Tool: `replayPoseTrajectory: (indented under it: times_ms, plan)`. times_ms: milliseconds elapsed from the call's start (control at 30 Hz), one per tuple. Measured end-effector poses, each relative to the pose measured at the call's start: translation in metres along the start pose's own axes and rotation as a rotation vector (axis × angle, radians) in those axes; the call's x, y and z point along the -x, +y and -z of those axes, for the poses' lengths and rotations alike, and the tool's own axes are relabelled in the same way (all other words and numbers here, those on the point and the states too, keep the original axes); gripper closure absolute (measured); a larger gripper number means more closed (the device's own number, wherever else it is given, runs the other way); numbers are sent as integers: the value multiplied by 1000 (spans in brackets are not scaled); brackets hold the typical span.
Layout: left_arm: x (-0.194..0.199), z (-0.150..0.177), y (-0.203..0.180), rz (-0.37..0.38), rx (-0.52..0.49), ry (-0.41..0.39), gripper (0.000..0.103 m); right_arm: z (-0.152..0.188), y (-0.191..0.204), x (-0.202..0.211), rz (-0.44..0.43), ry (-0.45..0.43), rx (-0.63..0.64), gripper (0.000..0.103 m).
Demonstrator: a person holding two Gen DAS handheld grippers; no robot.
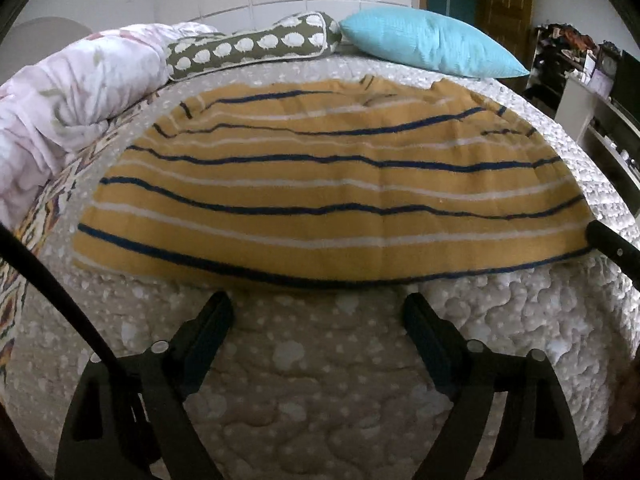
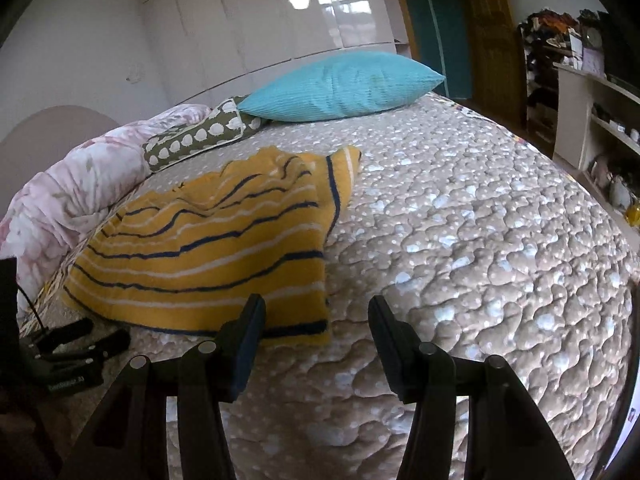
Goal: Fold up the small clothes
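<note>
The shirt (image 1: pixel 320 188), yellow with blue and white stripes, lies spread flat on the quilt (image 1: pixel 312 380), its stripes running left to right. Its near hem sits just beyond the tips of the left gripper (image 1: pixel 318 308), which hangs over bare quilt with jaws wide and nothing between them. That gripper faces the hem about mid-width.

The right gripper (image 2: pixel 316 312) is also wide and empty. In its own view the shirt (image 2: pixel 208 248) lies ahead and to the left; its left finger (image 2: pixel 250 320) overlaps the shirt's near right corner, though contact cannot be confirmed. In the left wrist view one dark finger of it reaches the shirt's right edge.

Judgement: the shirt's long axis runs across both tools, so each gripper is placed to take the hem on its own side; the right is nearer a corner, the left nearer the hem's middle.

Writing: small white lettering on the left gripper's body (image 2: pixel 68 368) in the right wrist view, too blurred to read. No brand visible on the shirt.
</note>
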State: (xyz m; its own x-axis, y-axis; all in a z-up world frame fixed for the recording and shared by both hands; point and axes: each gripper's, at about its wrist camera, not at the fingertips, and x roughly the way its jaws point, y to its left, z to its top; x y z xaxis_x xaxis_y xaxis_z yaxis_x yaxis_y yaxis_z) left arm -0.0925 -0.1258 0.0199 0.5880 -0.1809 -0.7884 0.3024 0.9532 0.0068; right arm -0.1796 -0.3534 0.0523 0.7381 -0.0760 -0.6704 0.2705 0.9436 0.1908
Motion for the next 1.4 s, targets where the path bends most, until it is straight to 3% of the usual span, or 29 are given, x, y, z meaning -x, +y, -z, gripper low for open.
replayPoseTrajectory:
  times_ms: [133,300,1400]
  plan:
    - [-7,2,8,26,45,14,3,2,0,-1,21,7,-18,43]
    - [-8,3,9,35,46,15,0,1,-4,-3,46,9,-48,43]
    - [-5,7,6,5,23,-8,0,1,-9,-10,60,33,-42,40]
